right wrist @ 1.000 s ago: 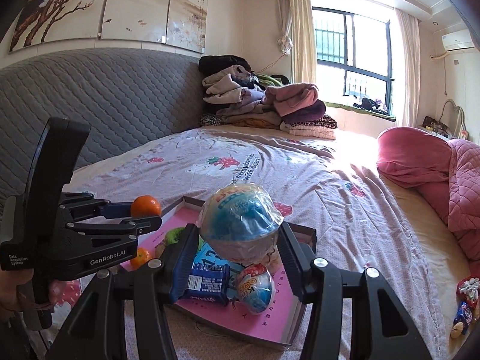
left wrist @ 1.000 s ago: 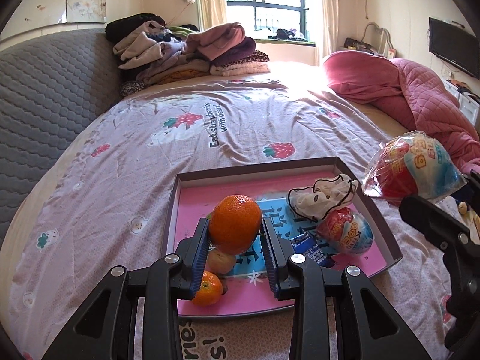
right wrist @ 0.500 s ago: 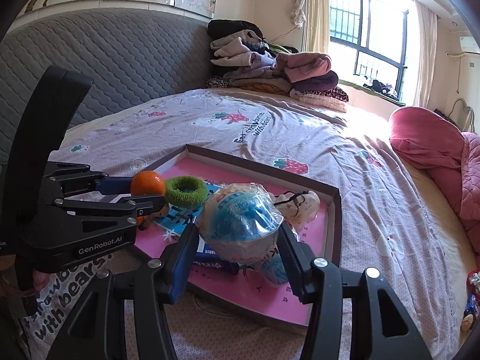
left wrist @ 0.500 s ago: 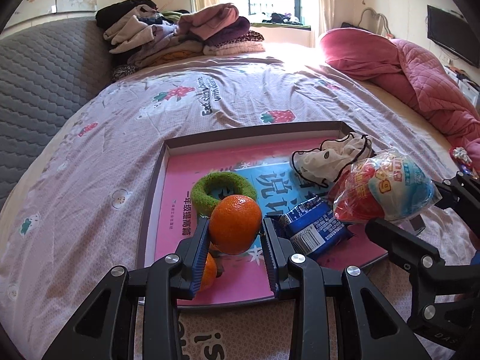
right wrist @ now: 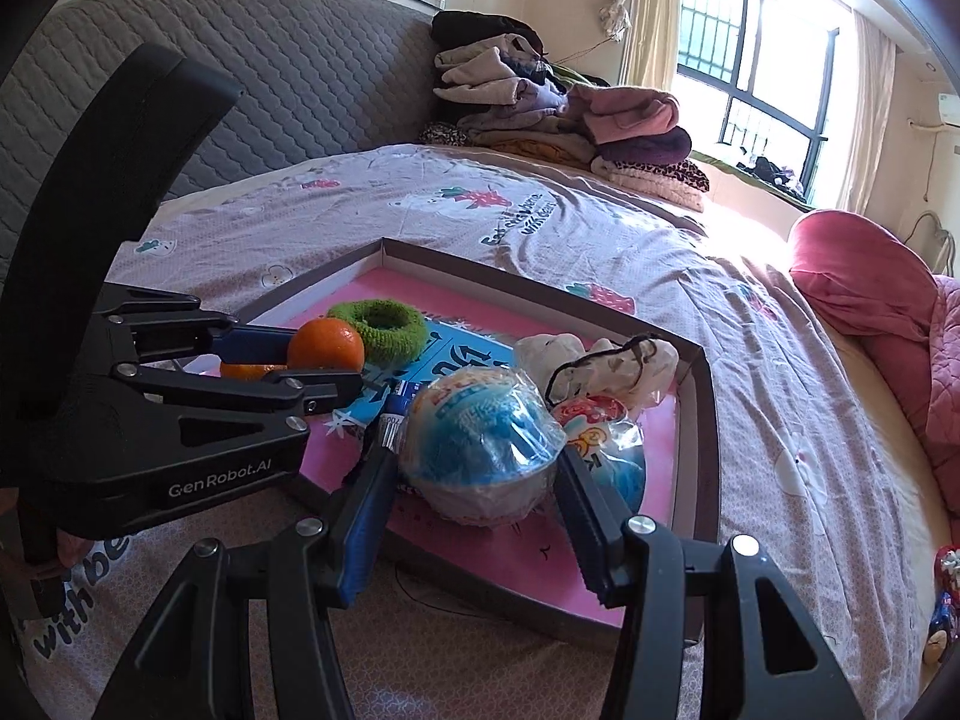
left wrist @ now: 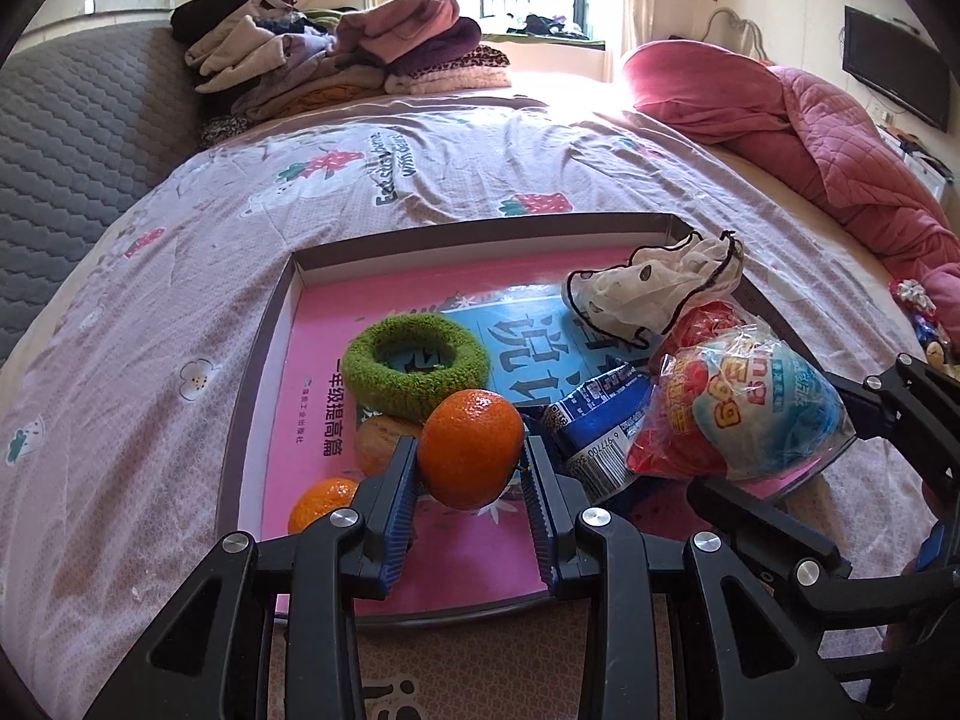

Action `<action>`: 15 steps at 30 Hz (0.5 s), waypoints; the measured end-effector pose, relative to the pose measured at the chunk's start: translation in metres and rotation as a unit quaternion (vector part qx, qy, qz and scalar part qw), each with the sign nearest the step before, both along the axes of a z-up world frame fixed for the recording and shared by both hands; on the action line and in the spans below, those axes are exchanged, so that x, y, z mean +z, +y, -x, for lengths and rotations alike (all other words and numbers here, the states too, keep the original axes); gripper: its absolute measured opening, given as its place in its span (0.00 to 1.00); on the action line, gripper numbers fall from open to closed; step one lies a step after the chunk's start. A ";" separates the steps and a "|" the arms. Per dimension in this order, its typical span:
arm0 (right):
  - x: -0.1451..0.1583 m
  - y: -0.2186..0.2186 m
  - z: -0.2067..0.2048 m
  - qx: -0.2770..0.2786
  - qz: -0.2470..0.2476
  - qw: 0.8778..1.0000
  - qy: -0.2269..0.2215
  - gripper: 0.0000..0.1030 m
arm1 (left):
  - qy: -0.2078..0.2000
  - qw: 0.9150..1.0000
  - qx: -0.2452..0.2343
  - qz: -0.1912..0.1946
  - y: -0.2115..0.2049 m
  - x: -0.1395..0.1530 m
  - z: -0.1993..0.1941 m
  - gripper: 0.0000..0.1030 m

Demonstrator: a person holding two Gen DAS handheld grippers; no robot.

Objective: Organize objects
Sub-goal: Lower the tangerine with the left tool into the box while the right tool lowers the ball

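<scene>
Gripping an orange tangerine, the left gripper has its blue pads clamped on the fruit's two sides, holding it above the near part of a shallow pink-floored tray that lies on the bedspread. In the left wrist view the tray's middle serves as the clock centre. A green fuzzy ring lies flat at about 10 o'clock, a brownish nut-like thing rests just below it toward 8 o'clock, and a second small tangerine sits at 7 o'clock near the front wall. A blue snack packet lies at 4 o'clock, and a white cloth with black trim is bunched in the 1 o'clock corner, draped partly over the rim.

The right gripper is clamped on a wrapped toy ball in crinkled clear plastic, blue and white on the side facing its camera, red and blue from the other view. The ball hangs over the tray's near-right edge, at about 4 o'clock, close above the snack packet. Just beyond it in the right wrist view lies a smaller wrapped egg toy, touching the white cloth.

At 12 o'clock, well beyond the tray, folded clothes are stacked by the grey headboard, and a pink quilt is heaped at 2 o'clock.
</scene>
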State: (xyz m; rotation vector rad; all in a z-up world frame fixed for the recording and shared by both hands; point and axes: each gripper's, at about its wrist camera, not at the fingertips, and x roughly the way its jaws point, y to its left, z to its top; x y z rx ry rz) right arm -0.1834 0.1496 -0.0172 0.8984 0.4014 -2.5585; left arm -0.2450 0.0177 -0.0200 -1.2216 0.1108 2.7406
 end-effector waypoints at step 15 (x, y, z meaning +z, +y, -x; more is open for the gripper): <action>-0.003 0.010 0.008 -0.021 -0.014 0.999 -0.020 0.53 | -0.023 1.000 -0.009 -0.001 0.008 -0.014 -0.001 0.34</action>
